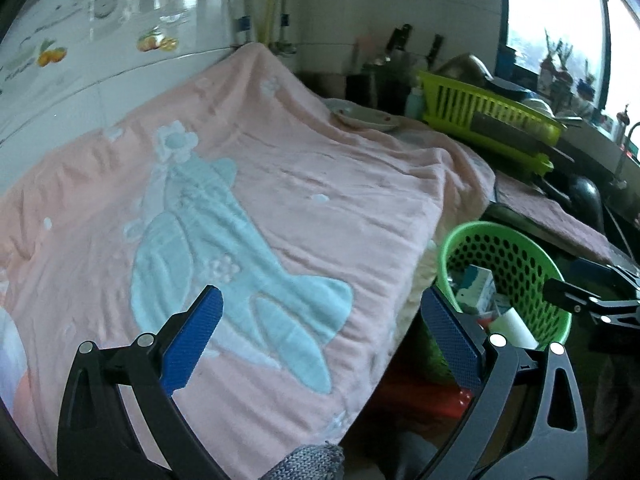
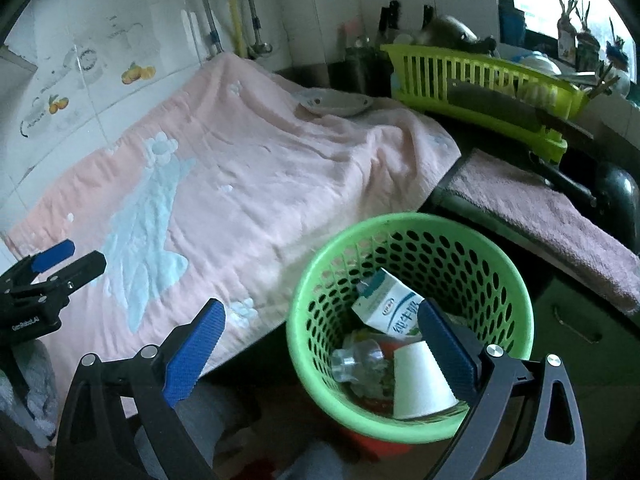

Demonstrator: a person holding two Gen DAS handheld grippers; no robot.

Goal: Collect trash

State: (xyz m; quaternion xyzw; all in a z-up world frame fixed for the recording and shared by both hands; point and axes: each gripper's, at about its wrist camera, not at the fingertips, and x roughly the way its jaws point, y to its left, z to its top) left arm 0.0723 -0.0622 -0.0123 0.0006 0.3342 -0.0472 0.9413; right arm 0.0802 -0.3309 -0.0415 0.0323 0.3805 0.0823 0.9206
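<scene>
A green perforated basket (image 2: 400, 226) stands beside the edge of the pink blanket (image 2: 248, 184). Inside it lie a white-and-teal milk carton (image 2: 386, 306), a white paper cup (image 2: 416, 384) and a clear plastic bottle (image 2: 356, 360). My right gripper (image 2: 320, 344) hovers open over the basket's near-left rim, holding nothing. My left gripper (image 1: 320, 336) is open and empty above the blanket (image 1: 280, 200), with the basket (image 1: 472, 229) to its right. In the right wrist view the left gripper (image 2: 68, 262) shows at the far left.
A white plate (image 2: 336, 104) rests at the blanket's far end. A lime dish rack (image 2: 480, 80) with dishes and a knife block stand behind it. A mauve towel (image 2: 540, 216) covers the counter to the right. Tiled wall runs along the left.
</scene>
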